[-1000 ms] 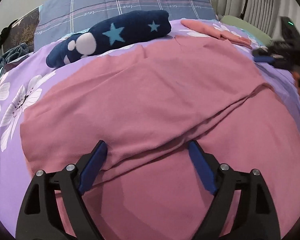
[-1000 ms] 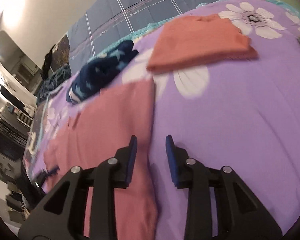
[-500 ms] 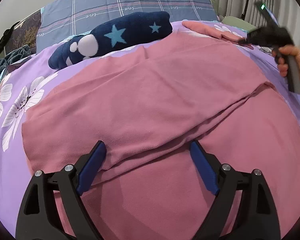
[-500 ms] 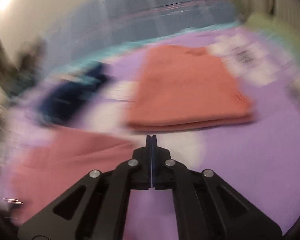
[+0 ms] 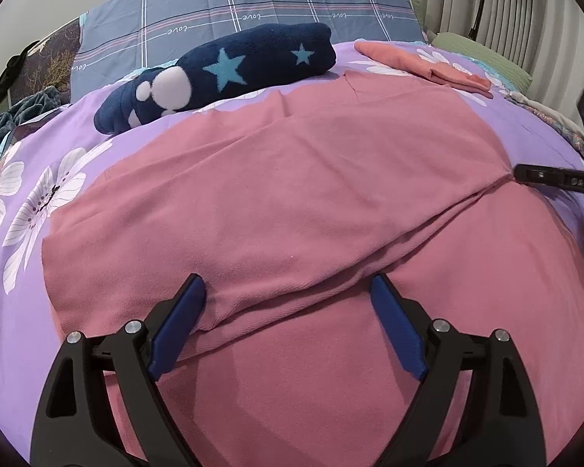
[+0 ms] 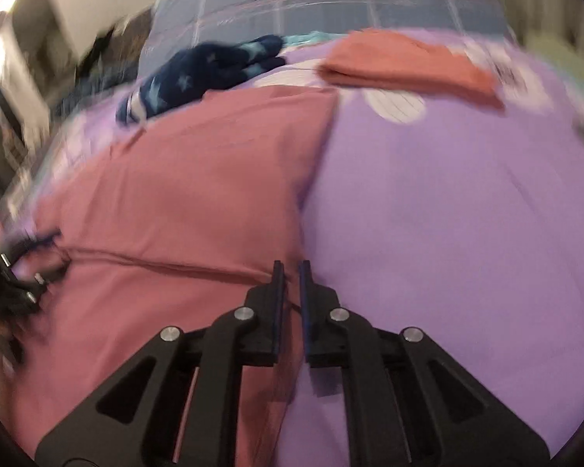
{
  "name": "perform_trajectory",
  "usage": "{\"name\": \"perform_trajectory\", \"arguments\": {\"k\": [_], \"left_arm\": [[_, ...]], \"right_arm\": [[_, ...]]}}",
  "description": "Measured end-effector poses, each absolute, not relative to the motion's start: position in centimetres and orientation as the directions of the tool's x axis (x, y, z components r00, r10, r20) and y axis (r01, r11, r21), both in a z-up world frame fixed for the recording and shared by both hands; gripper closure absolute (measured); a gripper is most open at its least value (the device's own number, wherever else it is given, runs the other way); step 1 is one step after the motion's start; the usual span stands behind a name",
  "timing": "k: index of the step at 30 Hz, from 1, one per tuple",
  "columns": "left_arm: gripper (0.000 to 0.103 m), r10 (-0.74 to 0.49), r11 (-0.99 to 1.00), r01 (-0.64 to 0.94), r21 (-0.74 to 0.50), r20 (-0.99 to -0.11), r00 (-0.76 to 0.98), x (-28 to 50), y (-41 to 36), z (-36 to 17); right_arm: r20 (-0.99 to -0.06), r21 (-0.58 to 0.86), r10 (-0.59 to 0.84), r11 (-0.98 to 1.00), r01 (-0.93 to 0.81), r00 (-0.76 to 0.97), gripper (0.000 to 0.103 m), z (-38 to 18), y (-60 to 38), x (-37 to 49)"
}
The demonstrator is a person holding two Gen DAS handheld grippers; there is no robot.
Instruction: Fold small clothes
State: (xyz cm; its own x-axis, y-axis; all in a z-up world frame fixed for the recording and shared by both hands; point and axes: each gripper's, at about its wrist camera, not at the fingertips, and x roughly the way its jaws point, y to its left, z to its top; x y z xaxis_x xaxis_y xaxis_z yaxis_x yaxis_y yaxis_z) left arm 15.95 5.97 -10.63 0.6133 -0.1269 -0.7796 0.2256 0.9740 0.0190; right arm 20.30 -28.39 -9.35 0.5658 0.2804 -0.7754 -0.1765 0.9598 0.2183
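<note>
The bed [image 5: 27, 311], under its purple flowered cover, carries everything; the large pink garment [image 5: 292, 202] lies spread across its middle with a fold ridge running across it, and that ridge sits between the wide-parted jaws of the left tool [image 5: 288, 311], which is released and presses on nothing; beyond it lie a rolled navy star-print blanket [image 5: 229, 74] and a folded coral garment [image 5: 428, 64], near the plaid pillow [image 5: 272, 4]. The right tool [image 6: 290, 272] has swung back from the coral pile to the pink garment's right edge, where the ridge ends; its jaws have just closed and now stand almost clenched, with only a slim gap; blur keeps me from telling whether cloth is pinched there. I judge the next fold is being set up, the right side first.
</note>
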Motion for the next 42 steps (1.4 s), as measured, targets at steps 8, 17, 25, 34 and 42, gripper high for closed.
{"name": "perform_trajectory", "arguments": {"k": [8,17,25,34,42], "left_arm": [[0.016,-0.116,0.979,0.201,0.017,-0.770,0.628,15.5,6.2,-9.9],[0.016,-0.112,0.987,0.160,-0.010,-0.756,0.645,7.1,8.9,-7.3],[0.014,-0.057,0.998,0.063,-0.024,-0.804,0.592,0.0,10.6,-10.1],[0.014,-0.141,0.990,0.076,-0.119,-0.809,0.571,-6.1,11.1,-10.0],[0.014,-0.264,0.964,0.172,-0.201,-0.780,0.567,-10.8,10.3,-10.2]], "right_arm": [[-0.763,0.181,0.250,0.968,-0.174,0.596,0.096,-7.7,-28.9,15.2],[-0.770,0.267,0.334,0.942,-0.201,0.543,0.093,-7.9,-31.6,8.8],[-0.781,0.249,0.335,0.941,-0.229,0.527,0.090,-9.0,-30.8,6.2],[-0.780,0.298,0.365,0.931,-0.210,0.508,0.086,-9.0,-32.5,2.3],[-0.768,0.352,0.408,0.913,-0.207,0.494,0.080,-9.0,-33.8,-2.1]]}}
